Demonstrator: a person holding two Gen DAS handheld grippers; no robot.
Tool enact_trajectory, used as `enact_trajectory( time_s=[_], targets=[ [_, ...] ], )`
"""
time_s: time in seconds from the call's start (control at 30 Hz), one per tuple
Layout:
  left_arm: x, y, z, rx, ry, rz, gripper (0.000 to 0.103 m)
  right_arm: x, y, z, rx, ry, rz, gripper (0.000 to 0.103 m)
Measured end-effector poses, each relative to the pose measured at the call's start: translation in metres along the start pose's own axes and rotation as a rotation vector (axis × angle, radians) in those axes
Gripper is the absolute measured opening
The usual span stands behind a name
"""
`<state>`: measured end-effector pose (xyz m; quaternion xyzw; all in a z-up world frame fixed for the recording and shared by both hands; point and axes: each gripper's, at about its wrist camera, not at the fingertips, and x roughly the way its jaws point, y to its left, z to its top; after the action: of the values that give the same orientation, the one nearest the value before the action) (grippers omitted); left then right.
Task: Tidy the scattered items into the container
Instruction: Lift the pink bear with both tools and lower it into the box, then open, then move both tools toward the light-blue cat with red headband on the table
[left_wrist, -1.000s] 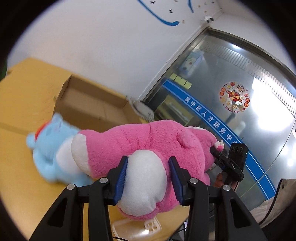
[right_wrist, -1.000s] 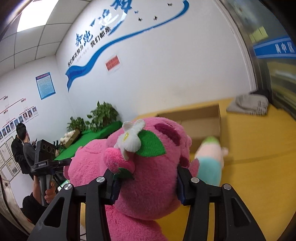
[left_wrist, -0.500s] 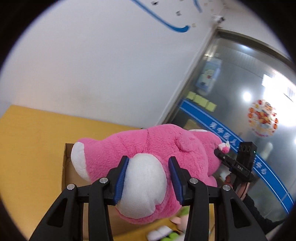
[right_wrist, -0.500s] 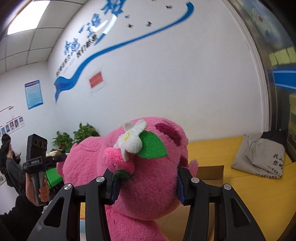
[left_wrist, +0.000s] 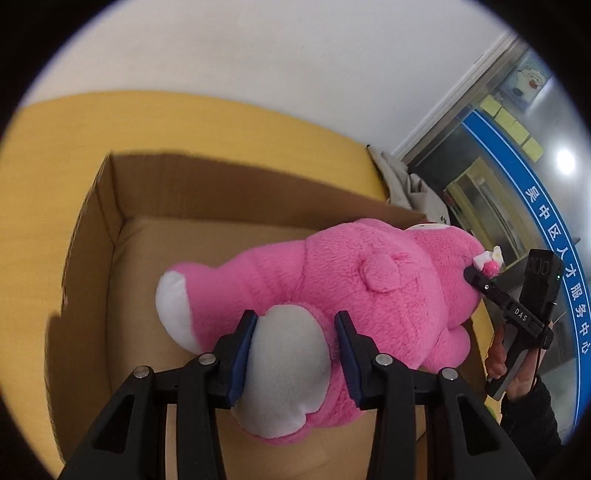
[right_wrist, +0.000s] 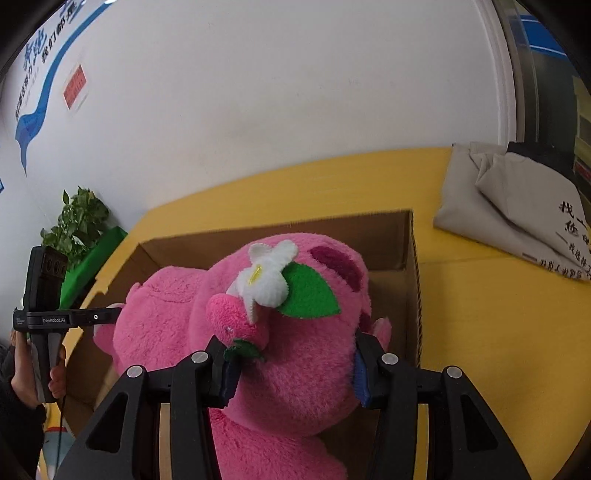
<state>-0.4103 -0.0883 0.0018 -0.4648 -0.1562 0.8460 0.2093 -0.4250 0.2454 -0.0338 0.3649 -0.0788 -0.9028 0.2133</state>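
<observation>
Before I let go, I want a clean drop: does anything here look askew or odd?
Nothing looks damaged or spilled. The pink plush bear hangs lying sideways over the open cardboard box, held at a white-soled foot by the left tool and at the head by the right tool. The folded grey cloth lies outside the box.

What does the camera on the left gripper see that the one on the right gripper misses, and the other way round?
Only the left wrist view shows the pink bear's white foot, clamped in the left gripper, and the glass door. Only the right wrist view shows the bear's flower, green leaf, a potted plant and folded cloth bag. Both show the pink bear over the open cardboard box on the yellow surface.
</observation>
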Motion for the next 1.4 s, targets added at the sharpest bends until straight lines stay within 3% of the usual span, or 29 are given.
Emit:
enact_trajectory(
  time_s=[0.1,0.17,0.27,0.3,0.33,0.4,0.47,0.57,0.7,0.83,0.93,1.4],
  targets=[
    [-0.001,-0.007,0.017,0.01,-0.041,0.035,0.04,-0.01,-0.003,0.019,-0.013,-0.053,0.0,0.053],
    [0.018,-0.003,0.021,-0.005,-0.008,0.076,0.04,-0.008,-0.006,0.026,-0.02,-0.051,-0.02,0.056],
    [0.05,0.008,0.019,-0.012,0.078,0.143,0.04,0.021,-0.01,0.018,-0.031,0.081,-0.091,0.062],
    [0.057,0.01,0.017,-0.004,0.1,0.163,0.04,0.029,-0.01,0.013,-0.037,0.132,-0.129,0.069],
    [0.055,0.006,0.014,0.013,0.091,0.17,0.04,0.032,-0.012,0.009,-0.038,0.166,-0.152,0.071],
    [0.042,-0.001,0.011,0.028,0.081,0.185,0.043,0.02,-0.016,0.009,-0.023,0.17,-0.145,0.077],
    [0.022,-0.01,0.006,0.063,0.074,0.203,0.043,0.001,-0.019,0.009,-0.019,0.158,-0.133,0.077],
    [-0.01,-0.025,-0.015,0.142,0.087,0.211,0.049,-0.044,-0.011,0.001,-0.053,0.102,-0.078,0.078],
    [-0.03,-0.038,-0.055,0.197,0.148,0.223,0.049,-0.06,0.023,-0.042,-0.194,0.213,0.063,0.079],
    [-0.037,-0.028,-0.099,0.175,0.214,0.224,0.049,-0.048,0.039,-0.094,-0.298,0.373,0.009,0.069],
    [-0.037,-0.024,-0.124,0.15,0.244,0.22,0.048,-0.048,0.038,-0.108,-0.31,0.406,-0.032,0.067],
    [-0.086,-0.044,-0.21,0.111,0.186,0.182,0.048,-0.085,0.034,-0.131,-0.246,0.446,-0.077,0.067]
  ],
)
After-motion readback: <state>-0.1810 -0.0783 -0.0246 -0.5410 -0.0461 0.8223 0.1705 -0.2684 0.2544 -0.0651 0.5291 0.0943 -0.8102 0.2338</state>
